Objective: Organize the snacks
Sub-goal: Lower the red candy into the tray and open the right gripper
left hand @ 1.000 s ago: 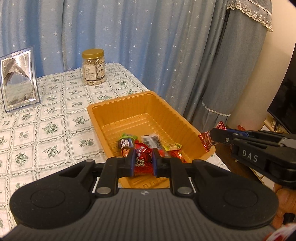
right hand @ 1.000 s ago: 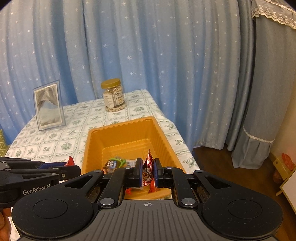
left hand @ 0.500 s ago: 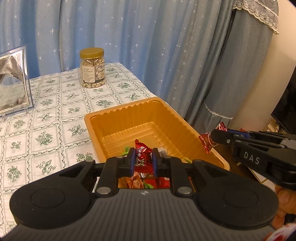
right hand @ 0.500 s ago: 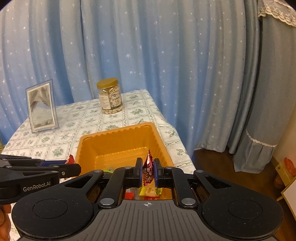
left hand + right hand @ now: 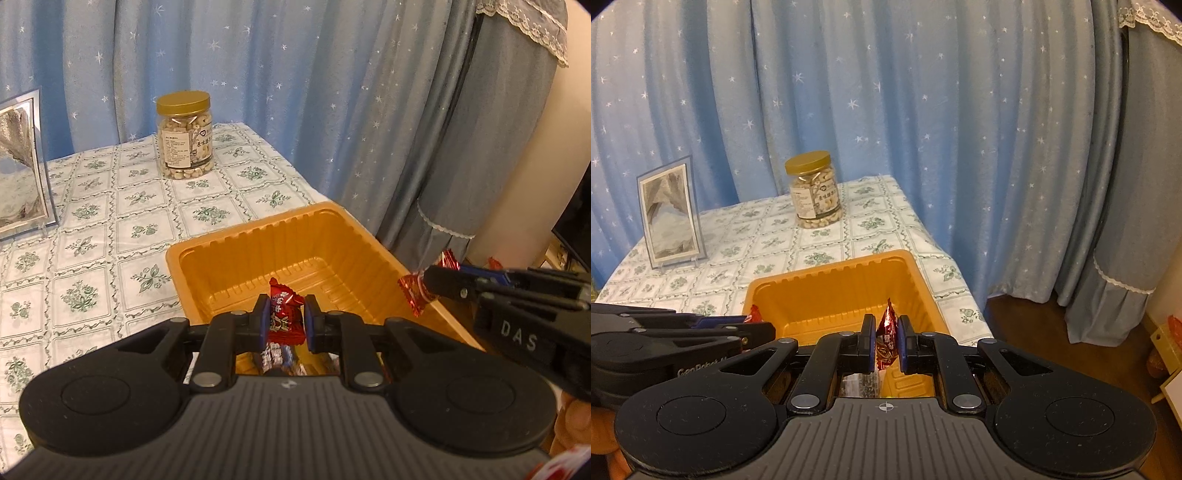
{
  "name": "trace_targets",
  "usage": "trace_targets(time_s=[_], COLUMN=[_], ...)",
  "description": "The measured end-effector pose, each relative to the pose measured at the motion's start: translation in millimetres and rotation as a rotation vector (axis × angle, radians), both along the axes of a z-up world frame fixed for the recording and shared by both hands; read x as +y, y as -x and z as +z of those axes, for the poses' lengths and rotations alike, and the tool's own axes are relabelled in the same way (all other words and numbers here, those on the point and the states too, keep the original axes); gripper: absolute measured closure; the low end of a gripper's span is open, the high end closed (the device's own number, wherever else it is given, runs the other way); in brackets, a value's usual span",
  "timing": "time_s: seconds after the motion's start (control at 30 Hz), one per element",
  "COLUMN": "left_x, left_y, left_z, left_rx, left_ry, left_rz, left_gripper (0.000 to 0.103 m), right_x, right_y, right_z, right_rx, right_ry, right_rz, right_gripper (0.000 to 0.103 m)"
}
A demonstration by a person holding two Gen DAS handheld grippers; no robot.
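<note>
An orange plastic tray (image 5: 207,254) (image 5: 831,275) sits near the table's right edge, with several wrapped snacks at its near end, mostly hidden behind the grippers. My left gripper (image 5: 283,316) is shut on a red wrapped candy (image 5: 282,317), held over the tray's near half. My right gripper (image 5: 885,336) is shut on a dark red foil candy (image 5: 886,339) above the tray's near right part. In the left wrist view the right gripper (image 5: 428,284) comes in from the right with its red foil candy (image 5: 413,293) over the tray's right rim. The left gripper (image 5: 768,328) shows at the left.
A jar of nuts with a gold lid (image 5: 184,136) (image 5: 815,190) stands at the back of the floral tablecloth (image 5: 96,229). A framed picture (image 5: 672,218) stands at the back left. Blue starred curtains hang behind. The table edge drops to a wooden floor (image 5: 1034,317) at right.
Both grippers have moved forward over the tray with their candies still held. The loose snacks in the tray have slid out of sight beneath the grippers.
</note>
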State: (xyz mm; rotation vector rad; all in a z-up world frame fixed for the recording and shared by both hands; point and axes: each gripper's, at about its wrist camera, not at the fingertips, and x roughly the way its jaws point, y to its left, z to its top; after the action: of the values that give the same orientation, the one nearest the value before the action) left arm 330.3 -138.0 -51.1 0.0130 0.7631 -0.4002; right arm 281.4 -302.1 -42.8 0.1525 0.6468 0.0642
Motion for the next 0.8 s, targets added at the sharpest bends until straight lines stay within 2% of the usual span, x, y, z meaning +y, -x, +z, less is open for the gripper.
trace_targets(time_s=[0.03, 0.07, 0.1, 0.27, 0.5, 0.63, 0.8], left_x=[0, 0, 1, 13, 51, 68, 79], left_y=[-2, -3, -5, -2, 10, 18, 26], left_z=[-1, -1, -2, -3, -6, -7, -7], left_rx=[-0.003, -0.003, -0.003, -0.007, -0.013, -0.010, -0.010], left_ry=[0.000, -0.001, 0.003, -0.008, -0.036, -0.033, -0.028], left_rz=[0.002, 0.005, 0.009, 0.037, 0.136, 0.176, 0.198], left_gripper=[0.080, 0.064, 0.057, 0.053, 0.045, 0.034, 0.026], right_x=[0, -1, -1, -2, -1, 4, 11], right_y=[0, 0, -1, -1, -4, -9, -19], right_z=[0, -1, -1, 0, 1, 2, 3], right_rx=[0.001, 0.002, 0.003, 0.007, 0.011, 0.013, 0.013], right_ry=[0.000, -0.001, -0.004, -0.006, -0.029, -0.040, -0.050], right_rz=[-0.002, -0.004, -0.005, -0.003, 0.006, 0.017, 0.032], right_gripper=[0.091, 0.091, 0.091, 0.091, 0.091, 0.091, 0.091])
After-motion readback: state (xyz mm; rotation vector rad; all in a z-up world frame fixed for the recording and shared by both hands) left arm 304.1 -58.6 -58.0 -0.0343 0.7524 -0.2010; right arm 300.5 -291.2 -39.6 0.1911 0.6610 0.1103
